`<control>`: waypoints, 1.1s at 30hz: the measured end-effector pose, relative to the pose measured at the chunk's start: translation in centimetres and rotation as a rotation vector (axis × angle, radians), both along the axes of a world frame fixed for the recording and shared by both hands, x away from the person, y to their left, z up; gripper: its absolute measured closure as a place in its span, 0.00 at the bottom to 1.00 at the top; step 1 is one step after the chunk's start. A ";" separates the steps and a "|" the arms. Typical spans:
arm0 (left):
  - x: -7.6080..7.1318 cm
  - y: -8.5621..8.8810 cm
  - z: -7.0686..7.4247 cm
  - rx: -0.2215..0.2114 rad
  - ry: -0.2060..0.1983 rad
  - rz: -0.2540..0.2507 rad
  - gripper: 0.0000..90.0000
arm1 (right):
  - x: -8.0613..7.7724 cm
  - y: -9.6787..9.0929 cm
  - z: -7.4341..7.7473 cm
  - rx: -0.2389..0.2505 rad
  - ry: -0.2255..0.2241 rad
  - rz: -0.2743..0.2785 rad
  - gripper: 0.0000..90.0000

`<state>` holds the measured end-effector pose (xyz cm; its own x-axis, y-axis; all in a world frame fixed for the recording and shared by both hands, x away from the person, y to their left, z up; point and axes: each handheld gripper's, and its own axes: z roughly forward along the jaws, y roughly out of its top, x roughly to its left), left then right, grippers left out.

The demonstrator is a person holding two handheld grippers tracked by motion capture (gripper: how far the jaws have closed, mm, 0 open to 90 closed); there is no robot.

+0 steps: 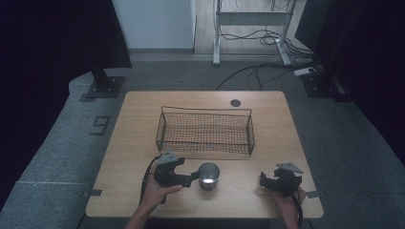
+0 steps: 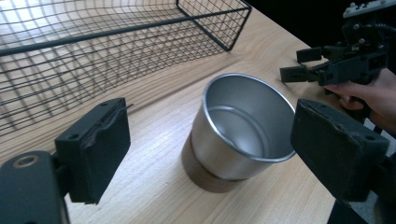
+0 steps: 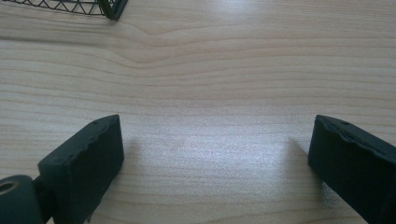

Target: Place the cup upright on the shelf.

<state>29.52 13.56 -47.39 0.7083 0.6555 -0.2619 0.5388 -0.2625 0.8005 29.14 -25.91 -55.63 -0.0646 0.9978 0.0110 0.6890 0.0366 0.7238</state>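
Cup [image 1: 208, 175] of bare metal stands upright and empty on the wooden tabletop [image 1: 133, 133], near its front edge and just in front of the black wire basket [image 1: 205, 131]. The left claw [image 1: 193, 177] sits at the cup's left side, its jaws spread wide on either side of the cup without gripping it. The right claw [image 1: 263, 180] rests over bare wood well to the cup's right, jaws wide apart and holding nothing.
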 end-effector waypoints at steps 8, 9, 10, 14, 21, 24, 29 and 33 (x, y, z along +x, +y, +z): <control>-0.3 -1.5 -0.3 0.030 0.003 -0.039 0.09 | 0.0 0.0 0.0 -0.001 0.001 0.001 0.04; -0.3 -1.7 -0.3 0.034 0.004 -0.042 0.09 | 0.0 0.0 0.0 -0.001 0.001 0.001 0.04; -0.3 -1.9 -0.4 0.040 0.003 -0.045 0.09 | 0.0 0.0 0.0 -0.001 0.001 0.000 0.04; -0.3 -2.9 -0.6 0.054 0.010 -0.064 0.06 | 0.0 0.0 0.0 -0.001 0.001 0.000 0.04; 0.0 -4.0 -1.2 0.088 0.016 -0.070 0.03 | 0.0 0.0 0.0 -0.001 0.001 0.000 0.04; 0.1 -4.4 -1.4 0.099 0.016 -0.068 0.02 | 0.0 0.0 0.0 -0.001 0.001 0.000 0.04; 0.2 -4.9 -1.7 0.107 0.016 -0.077 0.01 | 0.0 0.0 0.0 0.000 0.001 0.000 0.04; 0.2 -5.5 -1.9 0.115 0.012 -0.090 0.00 | 0.0 0.0 0.0 -0.001 0.001 0.000 0.04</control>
